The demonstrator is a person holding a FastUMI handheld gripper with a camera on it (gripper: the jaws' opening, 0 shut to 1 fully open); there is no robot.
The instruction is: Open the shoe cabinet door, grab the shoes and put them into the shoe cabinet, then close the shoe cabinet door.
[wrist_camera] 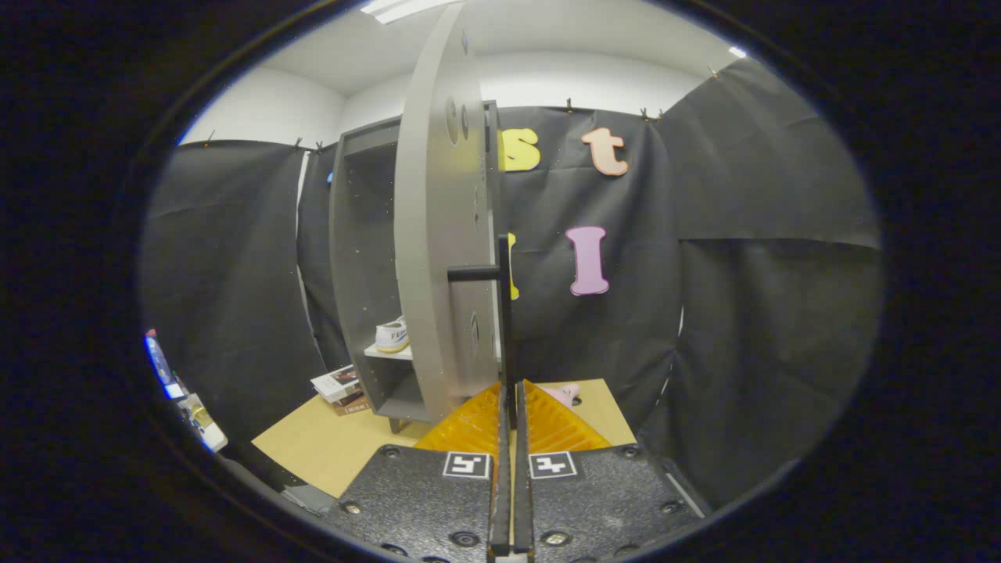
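Observation:
The grey shoe cabinet (367, 258) stands on a wooden table (328, 446) just ahead and left of me. Its grey door (442, 234) is swung open and shows almost edge-on. A thin black handle (504, 313) runs down the door's edge and ends between my orange fingers (547, 426). My gripper (512, 391) is shut on the handle's lower end. A white shoe (392, 336) sits on the white shelf inside the cabinet. A small pink object (567, 392) peeks out just beyond the right finger; what it is cannot be made out.
A small stack of books (342, 389) lies on the table against the cabinet's left foot. Some bottles (188, 407) stand far off to the left. Black cloth walls close in behind and to the right of the cabinet.

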